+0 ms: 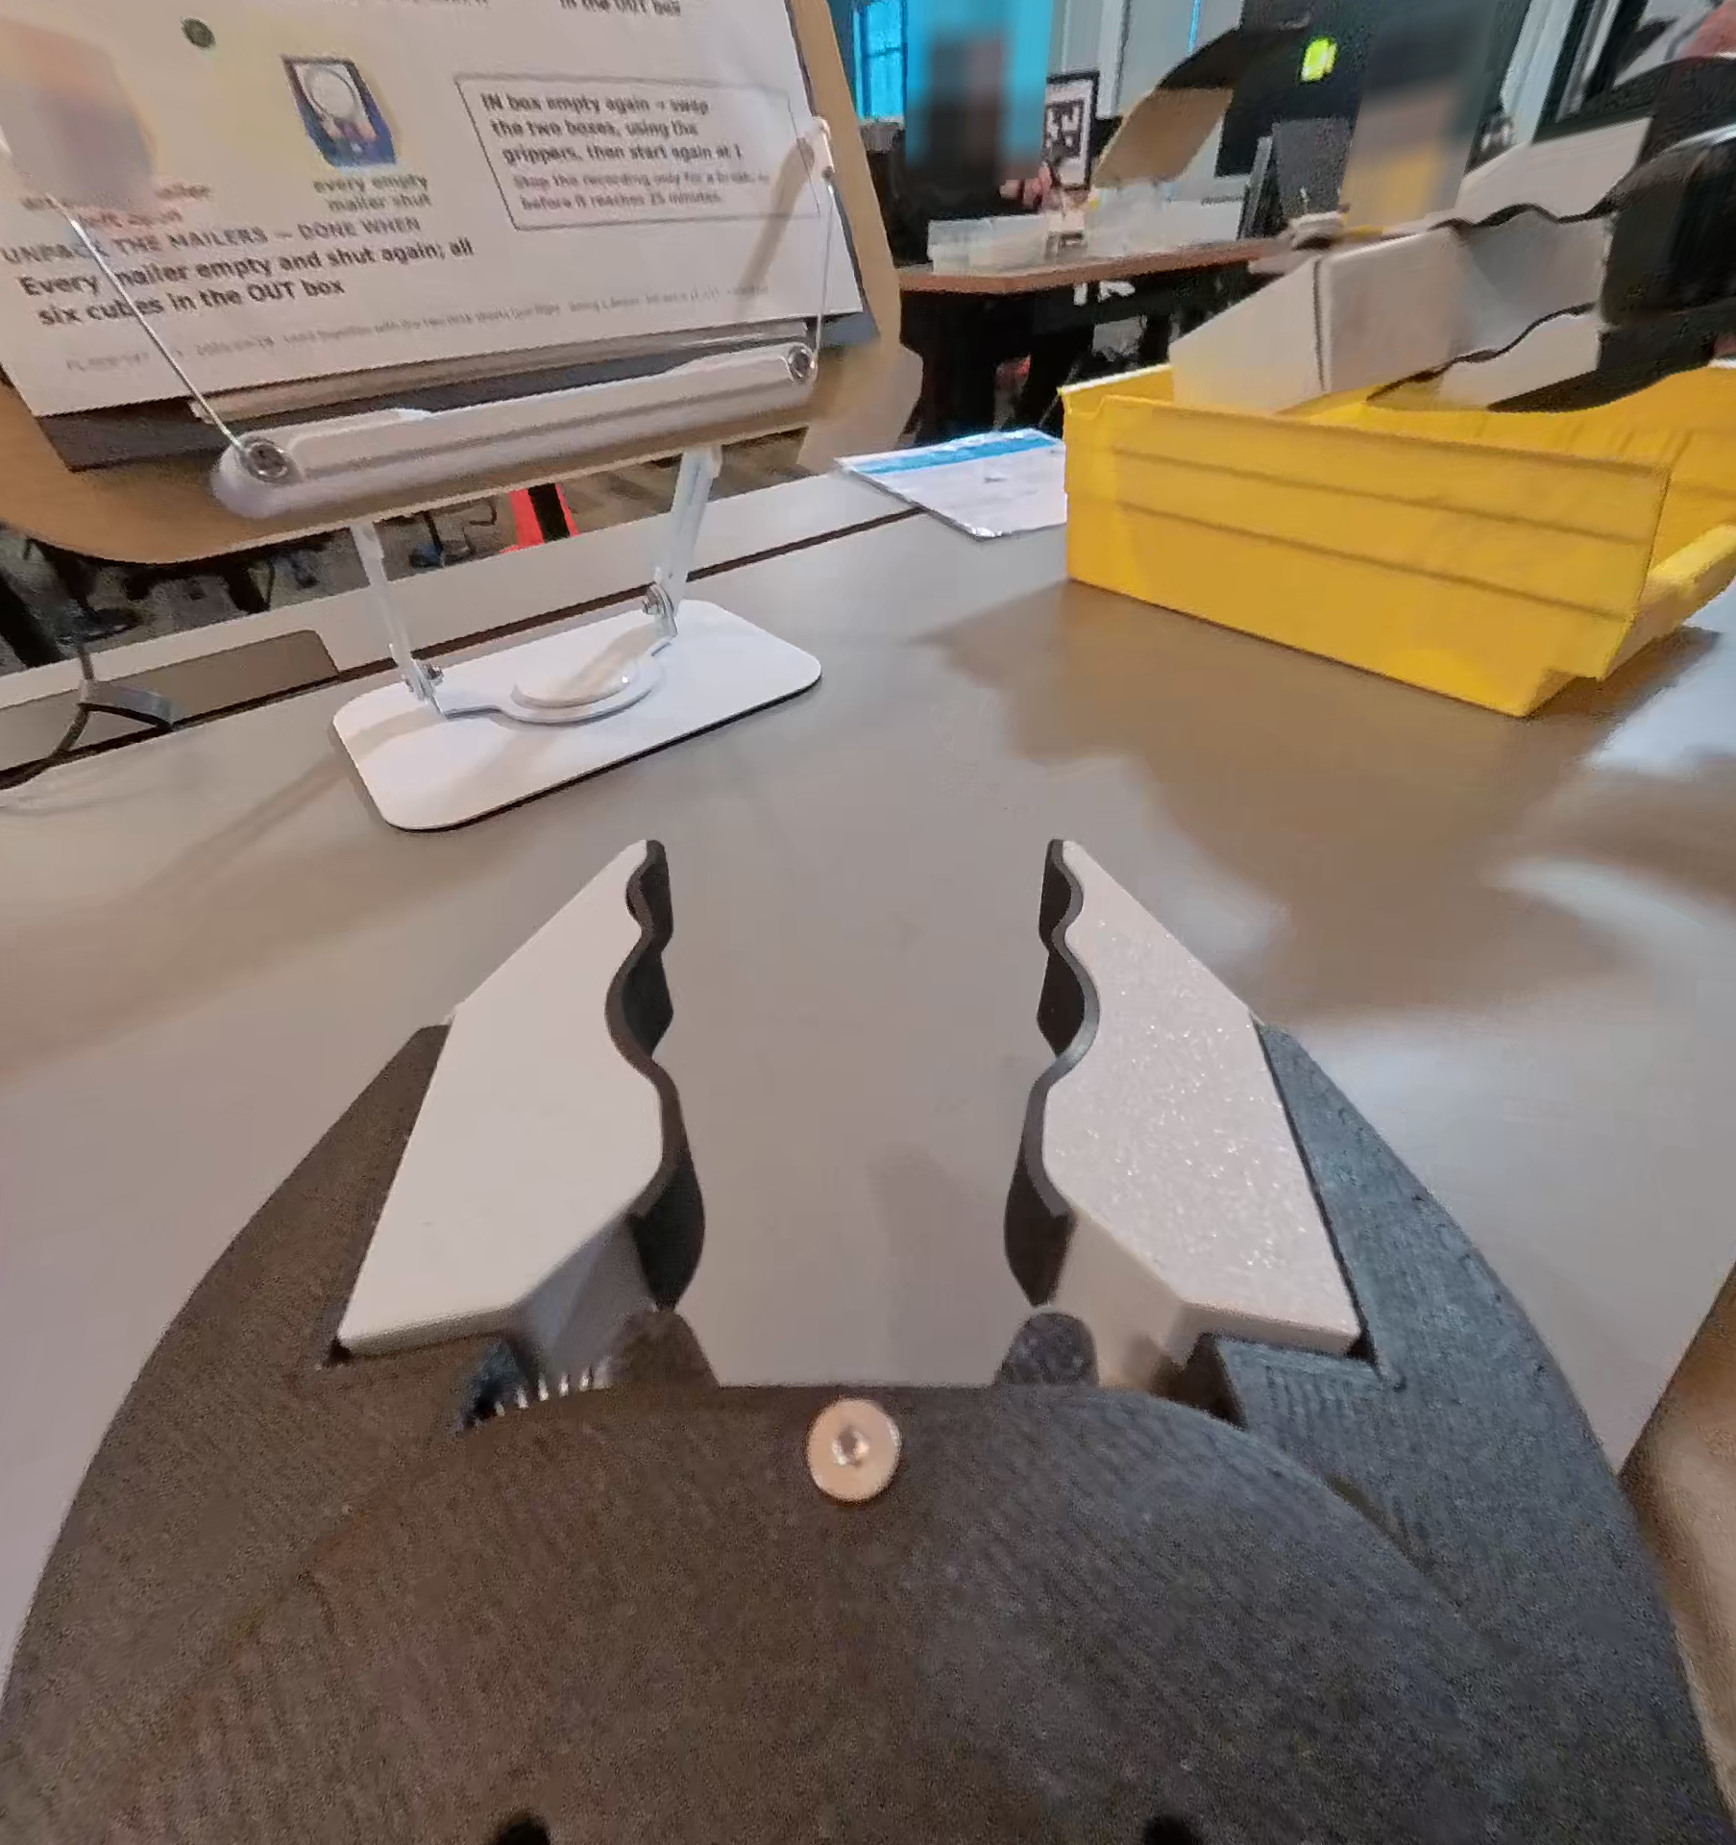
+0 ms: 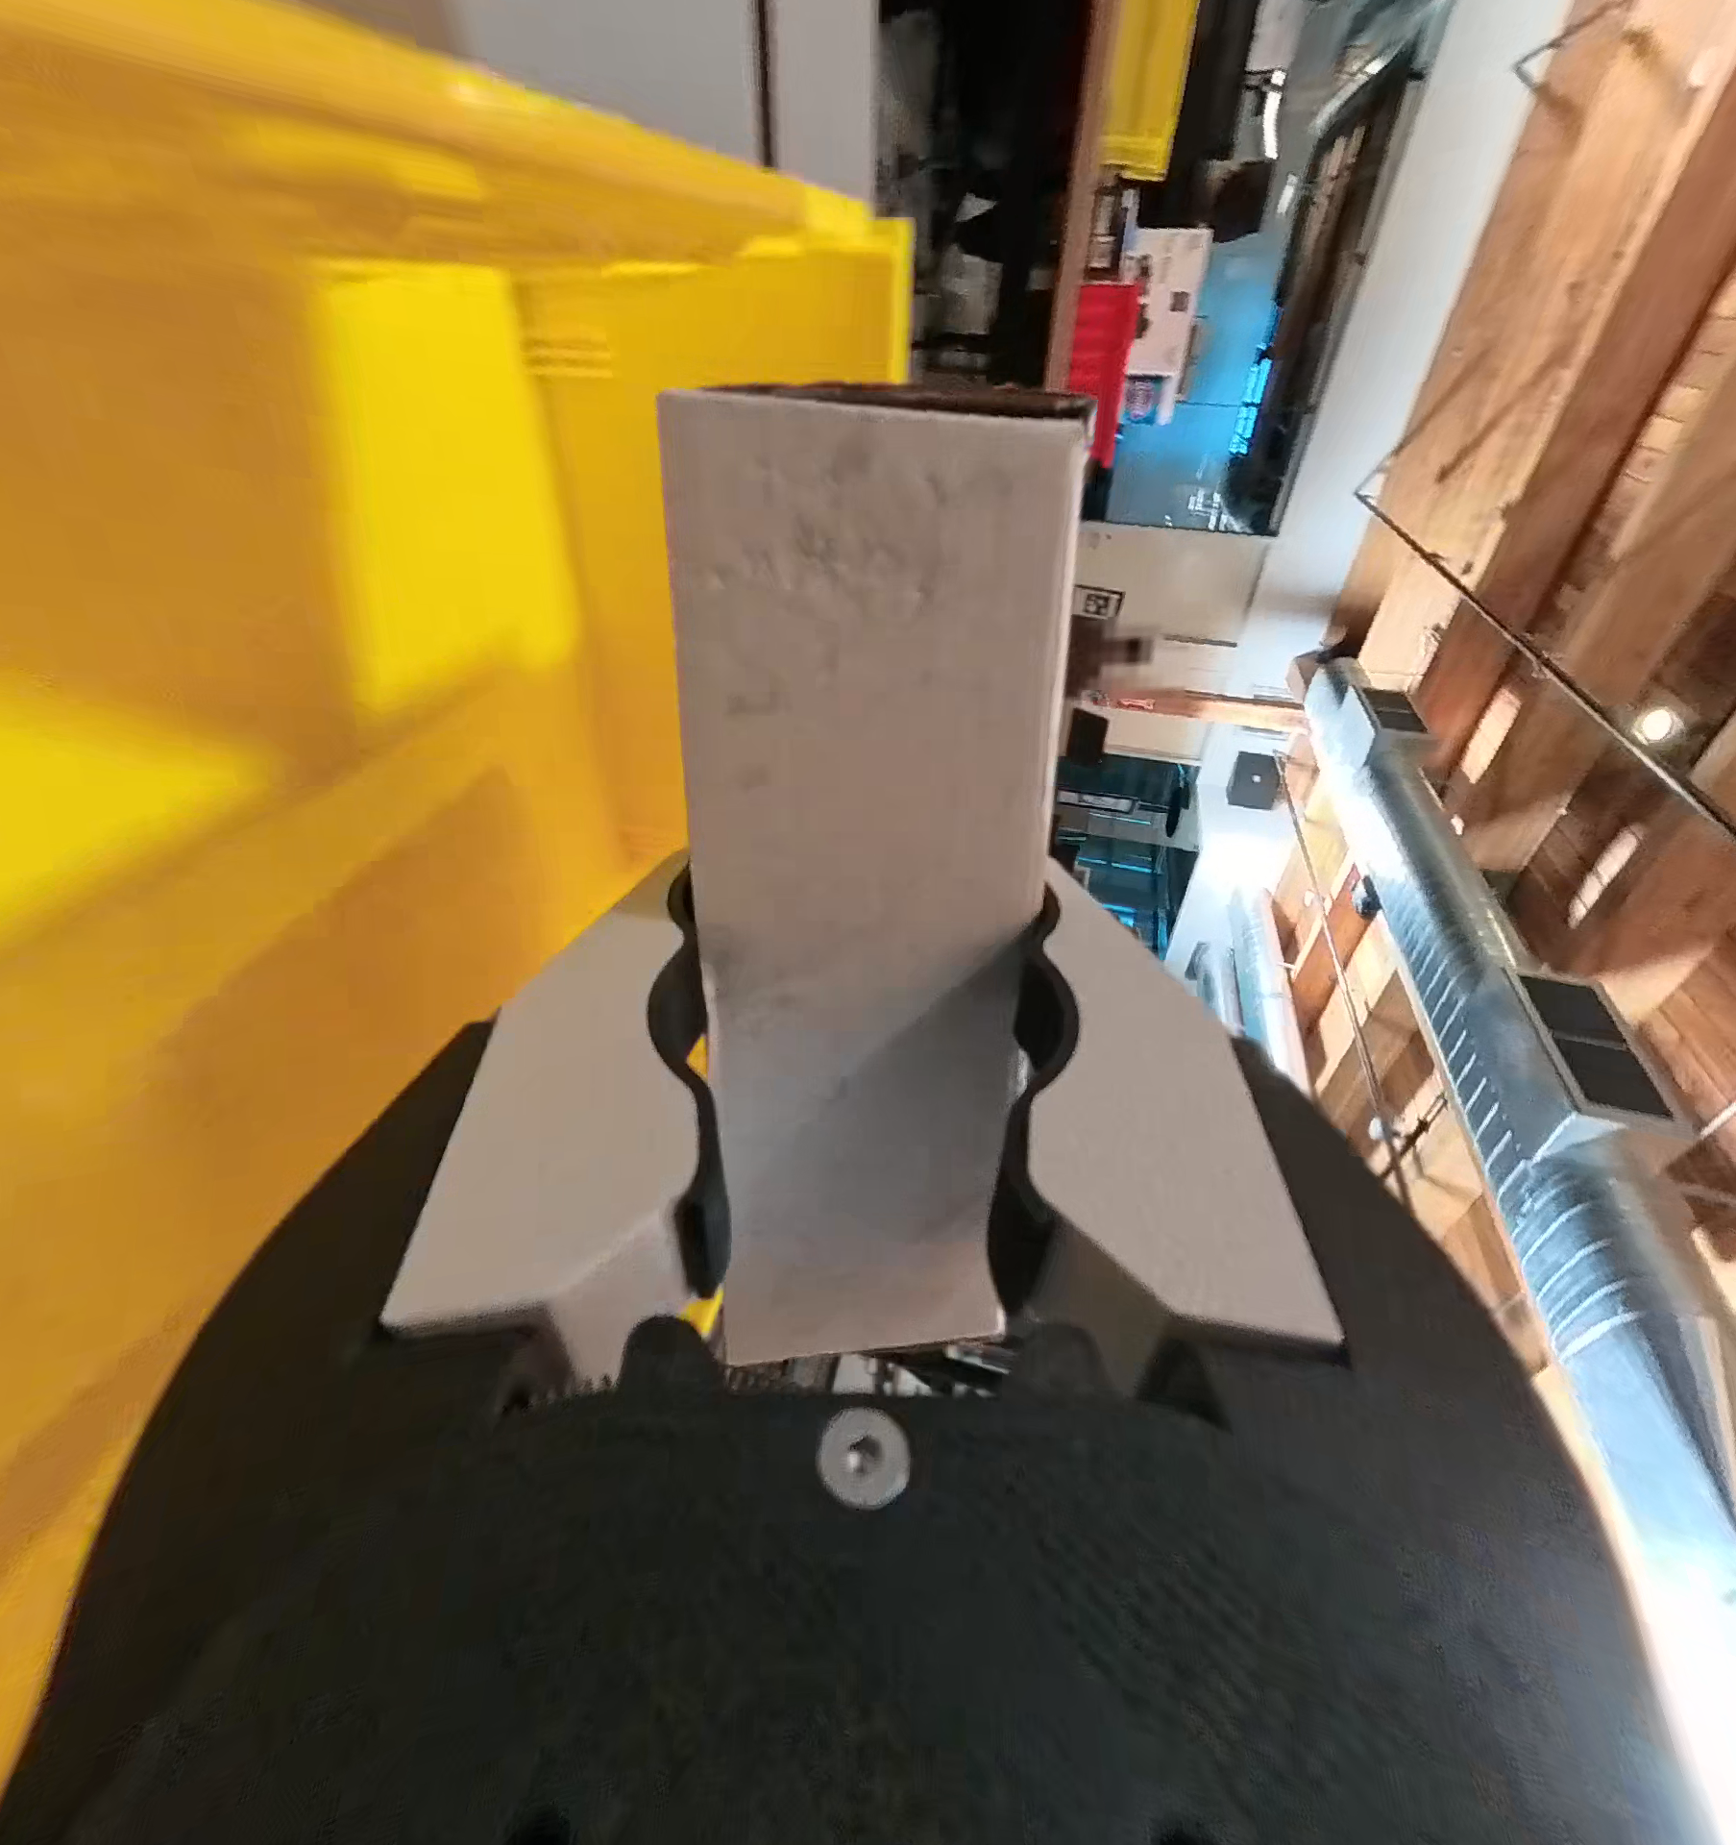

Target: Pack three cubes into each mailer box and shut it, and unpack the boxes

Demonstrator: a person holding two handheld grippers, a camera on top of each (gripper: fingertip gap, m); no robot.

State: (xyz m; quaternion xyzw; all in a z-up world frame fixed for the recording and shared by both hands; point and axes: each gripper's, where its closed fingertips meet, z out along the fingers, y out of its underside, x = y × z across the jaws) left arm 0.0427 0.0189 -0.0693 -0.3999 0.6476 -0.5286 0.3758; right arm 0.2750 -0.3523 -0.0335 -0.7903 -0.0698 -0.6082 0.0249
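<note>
grey-brown flat table top carries everything. landmark: big yellow plastic bin, sitting on the table, far right in the left wrist view.

left of the bin: wooden-backed document stand on a white metal base, holding a printed instruction sheet. between stand and bin, a small printed leaflet with a blue stripe lies flat on the table.

white cardboard mailer box, shut, is tilted above the bin's rim, one end lower toward the stand side. can't tell if it touches the rim. right gripper is clamped on it from the right; in the right wrist view the grey fingers press both long sides of the mailer box, bin wall just beside it on the left of that view. right gripper grasping the box.

left gripper is released, fingers spread with nothing between them, over bare table well short of the bin.
</note>
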